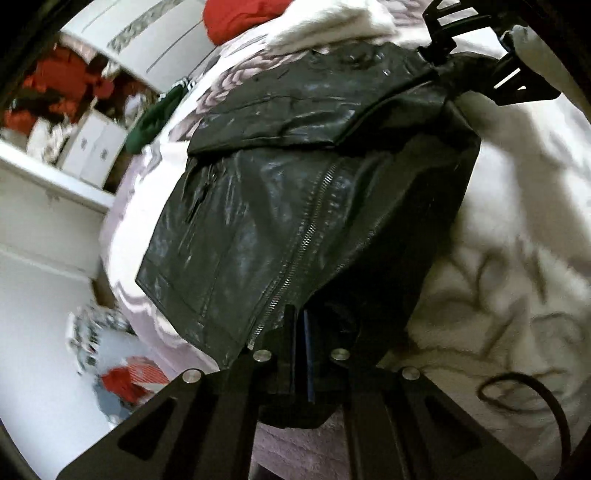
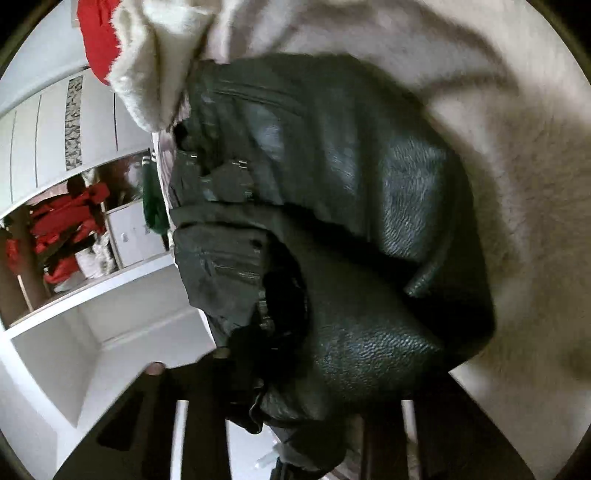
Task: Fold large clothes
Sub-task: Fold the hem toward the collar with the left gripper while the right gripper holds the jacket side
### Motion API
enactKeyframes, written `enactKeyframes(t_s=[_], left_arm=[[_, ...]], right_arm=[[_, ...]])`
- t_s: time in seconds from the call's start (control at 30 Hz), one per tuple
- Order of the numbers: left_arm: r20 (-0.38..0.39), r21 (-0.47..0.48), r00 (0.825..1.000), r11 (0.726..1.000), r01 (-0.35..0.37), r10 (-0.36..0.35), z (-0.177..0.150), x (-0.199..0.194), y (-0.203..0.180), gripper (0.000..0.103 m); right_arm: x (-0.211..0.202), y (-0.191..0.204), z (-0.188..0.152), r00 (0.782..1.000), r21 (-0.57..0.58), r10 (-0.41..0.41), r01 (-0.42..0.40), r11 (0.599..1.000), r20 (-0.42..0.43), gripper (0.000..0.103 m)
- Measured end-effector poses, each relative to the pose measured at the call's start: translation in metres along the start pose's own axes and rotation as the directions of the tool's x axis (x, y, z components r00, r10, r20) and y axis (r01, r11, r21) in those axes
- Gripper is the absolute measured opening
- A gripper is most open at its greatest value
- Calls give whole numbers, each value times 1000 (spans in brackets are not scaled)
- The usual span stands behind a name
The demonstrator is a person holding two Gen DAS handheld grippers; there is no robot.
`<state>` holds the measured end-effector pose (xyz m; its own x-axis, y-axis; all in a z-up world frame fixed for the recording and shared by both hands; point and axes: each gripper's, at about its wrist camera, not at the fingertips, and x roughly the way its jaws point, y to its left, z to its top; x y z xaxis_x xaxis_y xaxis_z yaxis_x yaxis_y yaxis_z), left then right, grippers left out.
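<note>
A black leather jacket (image 1: 288, 206) with a silver zipper lies on a pale patterned bedspread (image 1: 498, 258), one sleeve folded across its top. My left gripper (image 1: 306, 350) is shut on the jacket's bottom hem. My right gripper shows at the top right of the left wrist view (image 1: 447, 59), shut on the jacket's upper corner. In the right wrist view the jacket (image 2: 351, 221) fills the middle, bunched and draped over my right gripper (image 2: 295, 417), whose fingertips are hidden by the leather.
A white fluffy garment (image 1: 332, 26) and a red garment (image 1: 240, 14) lie at the bed's far end. A green garment (image 1: 155, 118) hangs at the left edge. White shelves (image 1: 48, 199) stand left. A black cable (image 1: 528, 391) lies on the bedspread.
</note>
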<state>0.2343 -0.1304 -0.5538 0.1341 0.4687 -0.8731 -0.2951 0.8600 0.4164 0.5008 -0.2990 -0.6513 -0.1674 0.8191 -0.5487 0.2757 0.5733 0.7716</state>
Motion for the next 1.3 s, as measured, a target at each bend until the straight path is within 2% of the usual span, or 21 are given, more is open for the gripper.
enactKeyframes(t_s=[0.17,0.33,0.4,0.53,0.6,0.63,0.67,0.7,0.73,0.77,0.8,0.83,0.87,0.93,0.97,1.0,1.03,1.13,1.2,1.27,1.3], left_arm=[[-20,-107,988,983,148,-151,18,-16,65,2],[-58,-207,953,938,278,-296,42,1,154,2],[-67,-256,941,917,305,-332,53,22,200,2],[-85,-315,930,895,315,-357,67,71,265,1],[-124,-342,922,888,308,-367,68,120,295,2],[-174,-350,913,889,294,-370,67,146,305,2],[-225,-380,893,879,287,-389,62,171,316,2],[-263,-412,870,864,290,-418,57,189,325,2],[-296,-457,832,834,308,-469,49,209,337,3],[-299,-490,811,810,323,-504,43,219,347,3],[-286,-512,801,791,336,-526,37,223,355,3],[-267,-526,800,776,347,-538,33,225,363,3],[-248,-536,799,765,358,-547,28,225,371,4],[-227,-540,799,755,373,-557,22,224,380,18],[-216,-535,802,755,380,-557,20,225,382,46],[-209,-525,805,758,386,-555,19,225,382,81],[-206,-512,809,765,391,-551,18,227,381,89],[-225,-461,827,804,374,-514,15,239,371,90],[-270,-437,838,836,333,-475,8,257,360,90],[-294,-412,841,854,318,-455,1,269,351,90],[-280,-398,849,859,322,-448,-4,273,346,91]], right_arm=[[-10,90,-10,987,-95,-162,163,982,11,25],[16,188,-21,937,-192,-349,341,920,-9,24],[47,234,-23,911,-231,-413,399,887,-12,24],[107,287,-22,880,-258,-474,452,854,-28,24],[159,320,-13,856,-266,-516,489,830,-37,24],[185,327,-7,837,-276,-546,515,811,-42,24],[212,333,0,818,-263,-573,545,796,-40,26],[233,339,5,795,-263,-606,575,775,-45,36],[252,338,11,780,-273,-623,587,762,-62,43],[274,337,19,769,-256,-629,589,766,-112,57],[280,335,22,785,-225,-601,565,794,-148,70],[280,335,23,805,-206,-571,538,817,-163,74],[274,339,23,839,-192,-515,484,854,-176,75],[258,340,23,880,-182,-434,403,897,-192,76],[241,339,23,907,-164,-374,345,924,-195,76],[222,338,22,930,-155,-320,294,943,-181,76],[206,338,22,942,-155,-298,274,949,-158,76],[165,335,25,942,-130,-330,321,938,-58,76],[148,331,32,943,-93,-332,330,939,-4,76],[145,325,43,952,-45,-305,305,951,1,76],[147,324,48,954,-26,-298,298,954,4,76]])
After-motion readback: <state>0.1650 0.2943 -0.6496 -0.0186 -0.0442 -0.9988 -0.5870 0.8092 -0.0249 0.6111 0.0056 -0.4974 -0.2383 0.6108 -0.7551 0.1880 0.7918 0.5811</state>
